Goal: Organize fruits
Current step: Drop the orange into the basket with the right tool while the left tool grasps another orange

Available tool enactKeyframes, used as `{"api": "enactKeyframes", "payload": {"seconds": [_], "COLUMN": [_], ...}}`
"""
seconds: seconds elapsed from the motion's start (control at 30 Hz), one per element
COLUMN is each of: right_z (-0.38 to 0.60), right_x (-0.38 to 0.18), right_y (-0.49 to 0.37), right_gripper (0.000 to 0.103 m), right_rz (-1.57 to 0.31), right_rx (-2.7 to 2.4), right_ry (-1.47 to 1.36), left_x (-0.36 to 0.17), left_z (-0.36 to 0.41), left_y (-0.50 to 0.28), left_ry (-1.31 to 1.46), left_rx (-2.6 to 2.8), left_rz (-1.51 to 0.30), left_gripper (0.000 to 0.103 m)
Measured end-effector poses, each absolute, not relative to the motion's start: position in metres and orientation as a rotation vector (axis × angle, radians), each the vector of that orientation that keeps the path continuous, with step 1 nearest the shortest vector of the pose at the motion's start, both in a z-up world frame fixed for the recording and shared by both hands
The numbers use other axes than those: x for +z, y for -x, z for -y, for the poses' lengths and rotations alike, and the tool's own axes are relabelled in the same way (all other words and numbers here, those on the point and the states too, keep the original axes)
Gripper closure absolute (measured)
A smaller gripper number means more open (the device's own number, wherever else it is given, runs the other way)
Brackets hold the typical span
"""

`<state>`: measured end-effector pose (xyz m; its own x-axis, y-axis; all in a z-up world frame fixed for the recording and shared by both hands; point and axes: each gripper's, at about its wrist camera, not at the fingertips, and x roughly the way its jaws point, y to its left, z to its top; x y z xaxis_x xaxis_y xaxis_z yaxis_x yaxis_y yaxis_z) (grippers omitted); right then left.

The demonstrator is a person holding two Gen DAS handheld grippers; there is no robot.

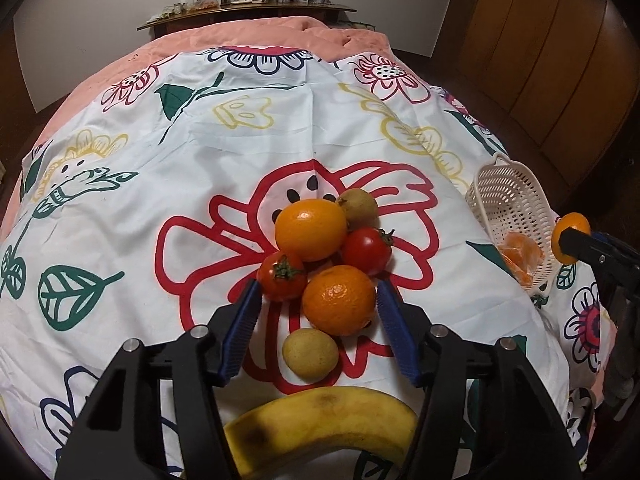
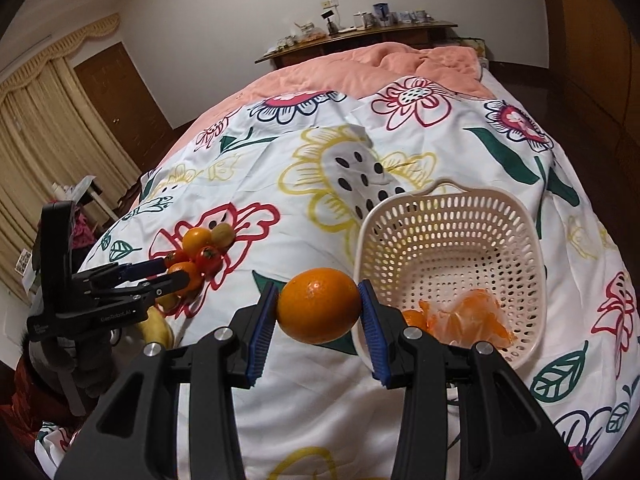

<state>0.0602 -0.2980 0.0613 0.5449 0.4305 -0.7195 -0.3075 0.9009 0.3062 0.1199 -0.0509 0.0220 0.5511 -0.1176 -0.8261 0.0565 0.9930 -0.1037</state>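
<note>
A: Right wrist view — the right gripper (image 2: 319, 307) is pinching an orange (image 2: 319, 305) across its widest part, both blue pads (image 2: 370, 320) pressed flat on the peel. The fruit hangs clear of the floral sheet (image 2: 312, 392), just beside the near rim of the white perforated basket (image 2: 448, 216).

B: Why is the basket tipped toward the camera?

A: It lies tilted on the soft bedding, mouth facing the gripper, which likely makes a side entry easier. An orange plastic bag of fruit (image 2: 464, 318) already lies in its lower corner.

B: And the left side?

A: The left gripper (image 1: 318, 304) straddles a mandarin (image 1: 339, 300) at the near edge of the pile. Its jaws are part-spread, with the right pad (image 1: 394, 320) at the peel and the left pad (image 1: 244, 320) beside a tomato (image 1: 281, 275) (no firm pinch is visible yet).

B: What remains?

A: Another orange (image 1: 311, 229), a second tomato (image 1: 366, 250), two small brown fruits (image 1: 358, 208) (image 1: 310, 354) — kiwis, probably — and a banana (image 1: 320, 424) nearest the camera. The tight cluster means neighbours may roll when one is lifted.
</note>
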Motion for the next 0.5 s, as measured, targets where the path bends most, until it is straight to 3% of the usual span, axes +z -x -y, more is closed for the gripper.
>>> {"api": "enactKeyframes", "payload": {"seconds": [0.5], "right_z": [0.312], "right_x": [0.052], "right_y": [-0.061], "right_gripper": [0.062], "right_rz": [-0.901], "right_rx": [0.413], "right_ry": [-0.182], "left_x": [0.022], "left_z": [0.053], "left_y": [-0.106], "left_ry": [0.062], "left_rx": [-0.089], "left_rz": [-0.995], "left_gripper": [0.048]}}
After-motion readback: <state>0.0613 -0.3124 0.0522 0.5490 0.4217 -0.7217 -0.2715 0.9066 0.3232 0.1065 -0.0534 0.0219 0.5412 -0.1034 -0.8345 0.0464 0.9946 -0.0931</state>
